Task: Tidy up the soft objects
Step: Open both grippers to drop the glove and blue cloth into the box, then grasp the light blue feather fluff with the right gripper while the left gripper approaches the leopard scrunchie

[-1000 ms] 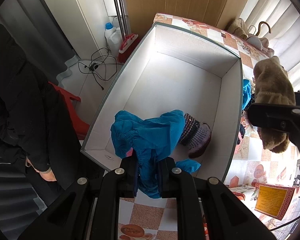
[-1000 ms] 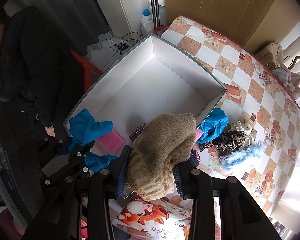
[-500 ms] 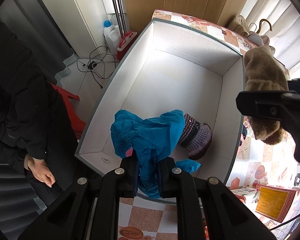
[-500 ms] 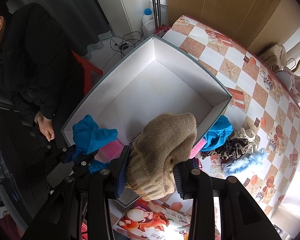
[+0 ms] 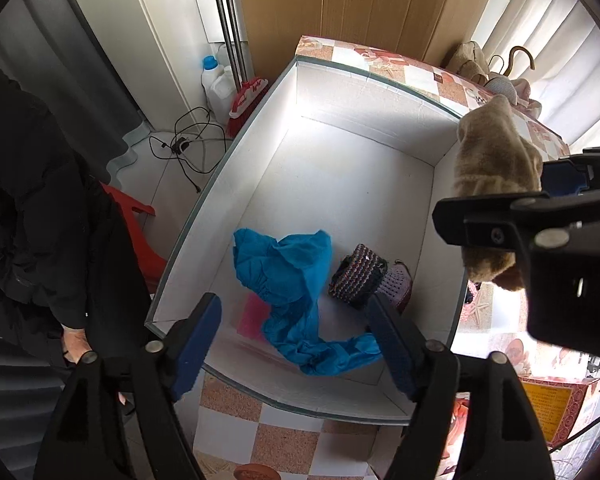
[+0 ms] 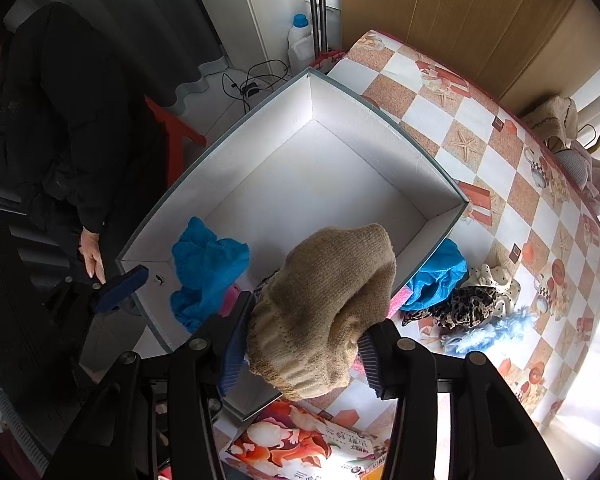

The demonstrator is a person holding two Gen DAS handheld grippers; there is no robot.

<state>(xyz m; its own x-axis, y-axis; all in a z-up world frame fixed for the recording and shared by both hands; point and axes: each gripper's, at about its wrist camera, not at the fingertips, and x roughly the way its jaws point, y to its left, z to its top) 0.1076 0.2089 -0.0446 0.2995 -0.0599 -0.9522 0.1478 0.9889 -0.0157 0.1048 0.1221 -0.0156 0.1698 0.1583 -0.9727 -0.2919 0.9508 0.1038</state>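
Your left gripper is opening, nothing between its jaws; crinkly blue cloth lies in the white box, lower centre. Your right gripper is opening around the ribbed tan knit hat.

One white box on the checkered table, and inside it I count one blue cloth, one striped knit piece and one pink item. One tan knit hat over the rim. Outside the box: a second blue cloth, one leopard-print piece, one spotted white piece, one fluffy pale-blue piece. Two white jugs on the floor.
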